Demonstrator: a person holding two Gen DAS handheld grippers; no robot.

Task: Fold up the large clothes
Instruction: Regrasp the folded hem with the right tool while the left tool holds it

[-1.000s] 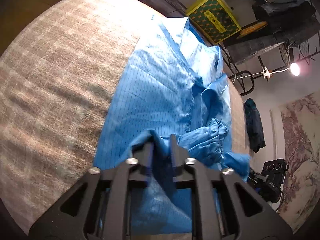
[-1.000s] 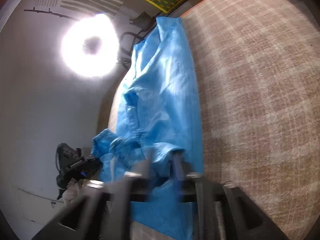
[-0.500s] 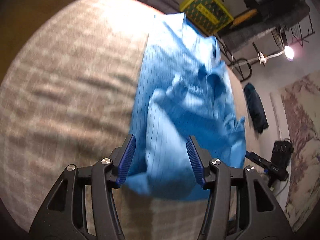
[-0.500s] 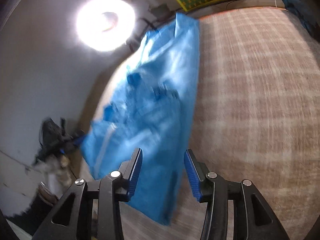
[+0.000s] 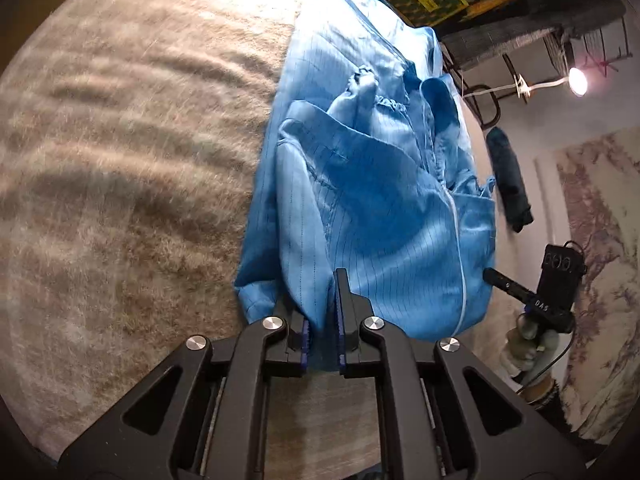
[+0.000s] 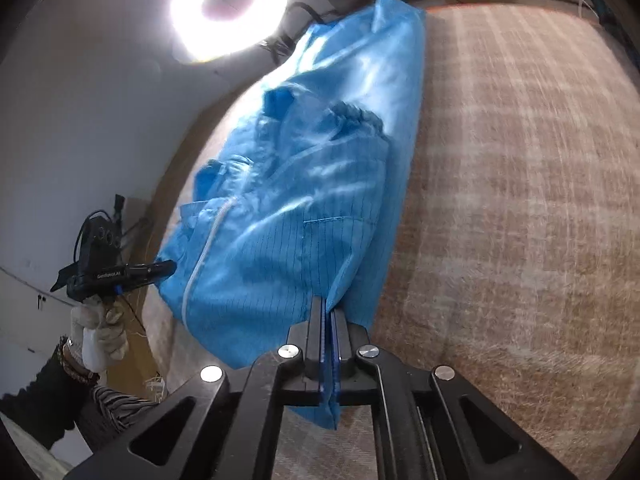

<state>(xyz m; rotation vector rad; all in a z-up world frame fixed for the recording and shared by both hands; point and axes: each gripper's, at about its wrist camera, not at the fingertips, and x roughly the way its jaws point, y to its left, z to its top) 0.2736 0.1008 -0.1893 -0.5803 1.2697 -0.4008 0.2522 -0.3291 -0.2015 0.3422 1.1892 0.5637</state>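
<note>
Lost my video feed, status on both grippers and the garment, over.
Left gripper shut on blue garment. Right gripper shut on its near hem. Garment bunched lengthwise on plaid cloth. Nothing in the way.

Black tongs [image 5: 320,312] with blue pads, silver screws; white glove [image 6: 100,332], beaded bracelet, dark sleeve

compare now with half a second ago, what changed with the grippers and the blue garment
Both grippers have just closed: the left gripper and right gripper, open above the blue garment half a second ago, now each pinch its near edge. The garment stays on the beige cloth.
</note>
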